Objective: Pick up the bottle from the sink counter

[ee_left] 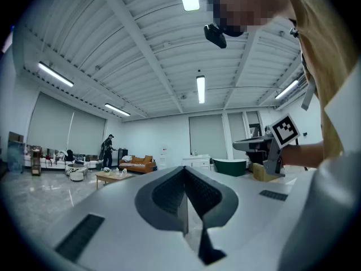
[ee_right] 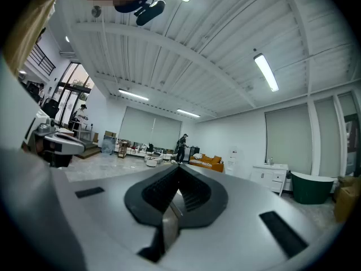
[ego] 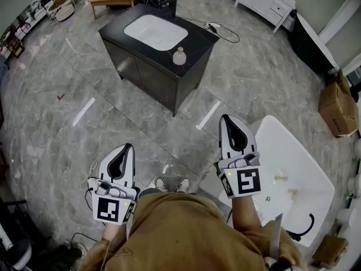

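Holding right gripper [ego: 226,119] and left gripper [ego: 129,147] closed, empty. I am planning to open before reaching the bottle [ego: 179,56] far ahead.

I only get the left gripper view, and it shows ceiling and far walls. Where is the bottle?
Observer: The bottle stands upright on the black sink counter, beside the white basin, near the counter's edge.
Operator: Is either tool close to it?
Observer: No. The left tool and the right tool are both held near the person, with grey floor between them and the counter.
Operator: Is the right tool ready to take it?
Observer: Not as it stands. In the right gripper view its jaws are together with nothing between them.
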Demonstrator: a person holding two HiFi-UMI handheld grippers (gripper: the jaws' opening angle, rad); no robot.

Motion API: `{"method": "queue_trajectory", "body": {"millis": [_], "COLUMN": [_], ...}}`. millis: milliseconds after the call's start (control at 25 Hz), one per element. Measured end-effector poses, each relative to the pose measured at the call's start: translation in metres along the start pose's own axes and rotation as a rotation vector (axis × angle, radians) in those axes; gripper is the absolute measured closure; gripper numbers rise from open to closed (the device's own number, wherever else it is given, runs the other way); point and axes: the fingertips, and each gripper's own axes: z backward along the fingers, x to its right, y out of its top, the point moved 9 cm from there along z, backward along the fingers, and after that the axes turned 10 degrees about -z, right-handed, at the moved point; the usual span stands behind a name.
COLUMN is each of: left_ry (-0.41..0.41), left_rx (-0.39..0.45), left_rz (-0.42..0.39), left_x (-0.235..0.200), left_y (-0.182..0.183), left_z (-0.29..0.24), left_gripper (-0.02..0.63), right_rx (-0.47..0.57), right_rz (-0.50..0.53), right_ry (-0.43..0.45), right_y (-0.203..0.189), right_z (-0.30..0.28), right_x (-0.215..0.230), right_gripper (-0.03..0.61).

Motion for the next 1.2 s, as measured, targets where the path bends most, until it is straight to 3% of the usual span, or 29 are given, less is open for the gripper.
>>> {"method": "queue_trajectory", "body": {"millis": [400,880,1200], "left_ry": [-0.013,0.030,-0.004], "left_rx": [-0.020,-0.019,-0.008], "left_rz": [-0.008,-0.050,-0.074], "left_x": [0.023,0.069,0.080], "left_y": [0.003,0.015,0.020], "left_z": [-0.019,-0.041,-0.063], "left_gripper": [0.611,0.611,0.611], "right_rx": [-0.013,-0.051,-0.047], "right_rz": [-0.020,-0.050,-0.065], "right_ry": [-0.012,-0.008,-0.023], "right_y": [-0.006,-0.032,-0.038], "right_z": [0.014,0.049,0.054], "right_x": [0.030,0.085,0.101], "right_gripper": [0.577,0.577,0.577]}}
